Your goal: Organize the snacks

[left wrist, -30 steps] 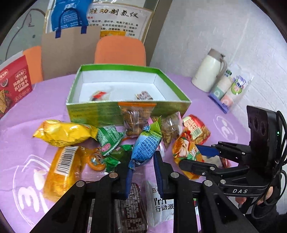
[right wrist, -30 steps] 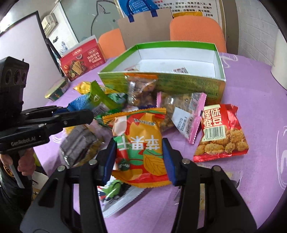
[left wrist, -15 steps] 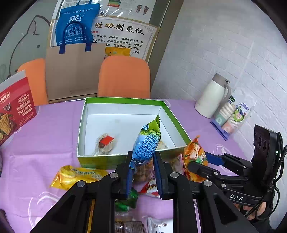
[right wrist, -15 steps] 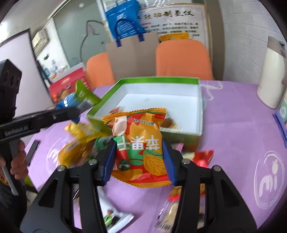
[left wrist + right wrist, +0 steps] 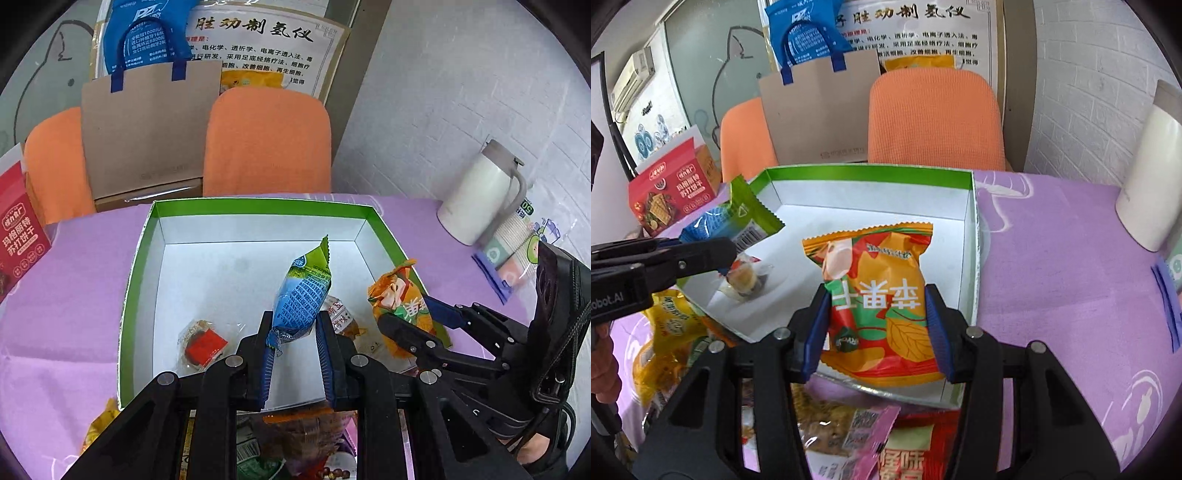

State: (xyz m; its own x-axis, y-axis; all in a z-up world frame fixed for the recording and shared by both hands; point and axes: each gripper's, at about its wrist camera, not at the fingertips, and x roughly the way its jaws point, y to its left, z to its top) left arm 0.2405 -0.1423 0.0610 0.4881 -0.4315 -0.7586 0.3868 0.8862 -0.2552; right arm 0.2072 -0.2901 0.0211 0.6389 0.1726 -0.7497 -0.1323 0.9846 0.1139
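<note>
Nearest the box (image 5: pixel 137 280), loose snack packets (image 5: pixel 846 421) lie on the purple tabletop (image 5: pixel 1052 258) against its near wall. The left tongs (image 5: pixel 293 339) are clamped narrowly on a blue-and-green snack packet (image 5: pixel 301 295), which stands upright over the box's white floor. The right tongs (image 5: pixel 875 325) grip an orange-and-red snack bag (image 5: pixel 875 295) by its sides, held above the box's near right corner. Inside the box, a small red-wrapped sweet (image 5: pixel 201 343) lies near the front left, and another small wrapped snack (image 5: pixel 340 314) lies just behind the blue-and-green packet. Beyond the box's far wall stand two orange chairs (image 5: pixel 266 140) with a brown paper bag (image 5: pixel 147 125) between them. To the box's right, a white thermos jug (image 5: pixel 480 199) stands on the tabletop; to its left, a red cracker box (image 5: pixel 672 195).
</note>
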